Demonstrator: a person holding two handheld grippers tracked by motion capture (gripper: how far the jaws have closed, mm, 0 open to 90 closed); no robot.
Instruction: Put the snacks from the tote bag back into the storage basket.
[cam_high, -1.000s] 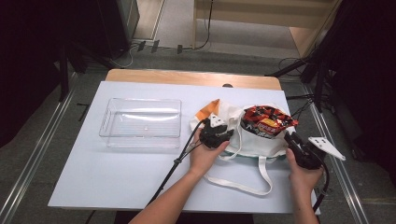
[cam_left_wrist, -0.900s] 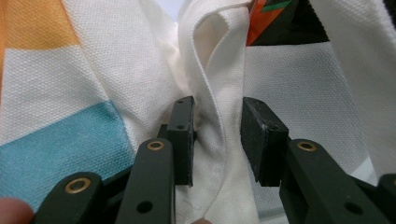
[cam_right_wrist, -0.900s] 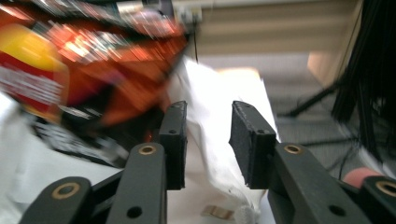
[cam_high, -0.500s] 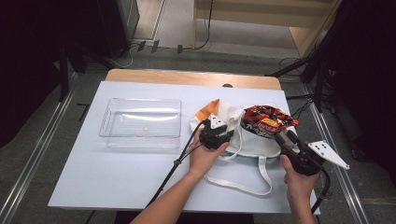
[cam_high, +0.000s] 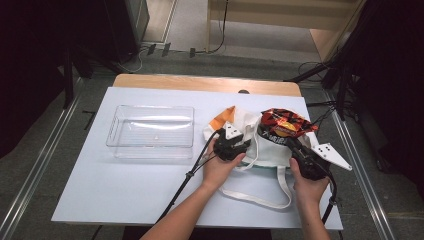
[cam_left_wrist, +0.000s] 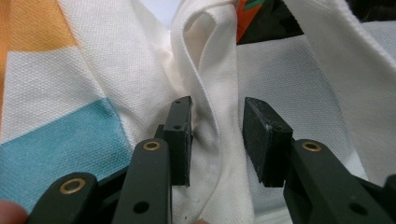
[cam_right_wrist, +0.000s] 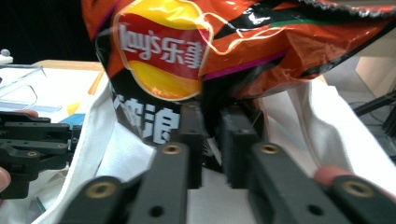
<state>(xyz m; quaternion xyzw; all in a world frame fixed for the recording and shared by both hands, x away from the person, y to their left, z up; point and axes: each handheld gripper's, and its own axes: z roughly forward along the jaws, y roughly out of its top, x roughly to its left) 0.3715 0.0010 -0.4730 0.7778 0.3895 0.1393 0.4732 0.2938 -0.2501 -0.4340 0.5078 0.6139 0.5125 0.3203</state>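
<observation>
A white tote bag with orange and teal patches lies right of the table's middle. A red and black Lay's chips bag stands in its mouth. My right gripper reaches in from the lower right. Its jaws have just been closing and now pinch the chips bag at its lower edge, so my right gripper is shut on it. My left gripper sits at the bag's left side. In the left gripper view, my left gripper holds a fold of the tote bag between its pads.
A clear plastic tray stands to the left of the bag on the white table. The bag's long strap loops toward the front edge. Cables trail from both grippers toward the person.
My right gripper has moved left and slightly up toward the chips bag, and its jaws have opened and then closed on the bag's lower edge. My left gripper has stayed put.
</observation>
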